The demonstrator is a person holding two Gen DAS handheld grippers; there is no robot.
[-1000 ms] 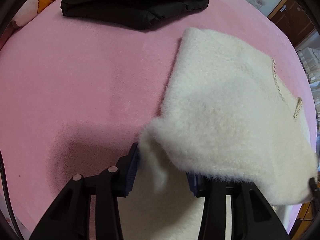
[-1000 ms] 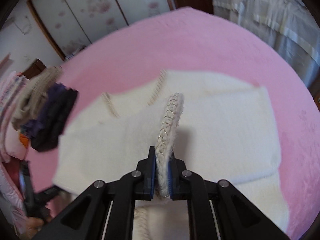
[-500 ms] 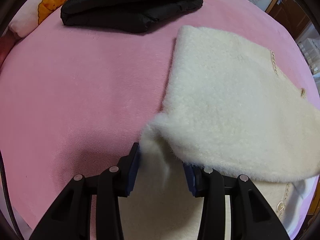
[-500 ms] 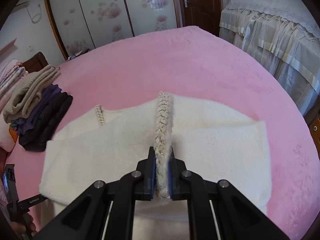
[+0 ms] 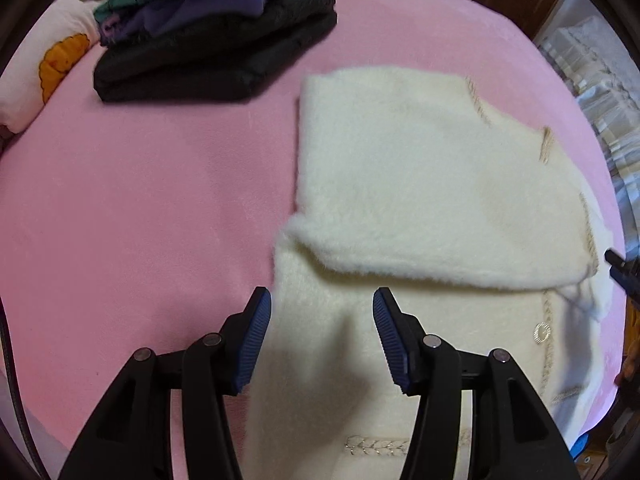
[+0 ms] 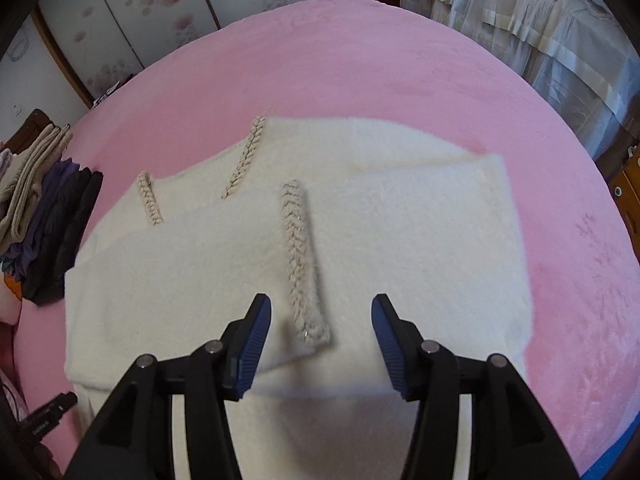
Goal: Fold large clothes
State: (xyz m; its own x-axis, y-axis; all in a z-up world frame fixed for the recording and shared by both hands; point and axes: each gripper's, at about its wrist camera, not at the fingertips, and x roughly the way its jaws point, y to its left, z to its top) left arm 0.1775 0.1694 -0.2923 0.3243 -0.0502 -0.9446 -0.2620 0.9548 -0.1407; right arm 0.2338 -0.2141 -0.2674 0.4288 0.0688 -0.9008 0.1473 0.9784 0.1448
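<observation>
A fluffy cream garment (image 5: 420, 184) with braided trim lies partly folded on the pink bed cover (image 5: 140, 200). My left gripper (image 5: 322, 320) hovers above the garment's near left edge; its jaws are opening and the pads touch nothing. In the right wrist view the same cream garment (image 6: 420, 240) lies flat, a braided trim strip (image 6: 298, 256) running up its middle. My right gripper (image 6: 320, 320) hangs over the strip's near end with its jaws opening, pads clear of the cloth. The right gripper's tip (image 5: 624, 276) shows at the far right of the left view.
A stack of folded dark, purple and beige clothes (image 5: 216, 36) sits at the bed's far left, also seen as a clothes pile (image 6: 48, 208) in the right view. A patterned pillow (image 5: 48, 68) lies beside it. Curtains (image 6: 540, 28) and wardrobe doors (image 6: 140, 12) stand beyond the bed.
My right gripper let go of the braided trim, which now lies flat. My left gripper released the fluffy edge, opened wider and rose, so more of the clothes stack shows.
</observation>
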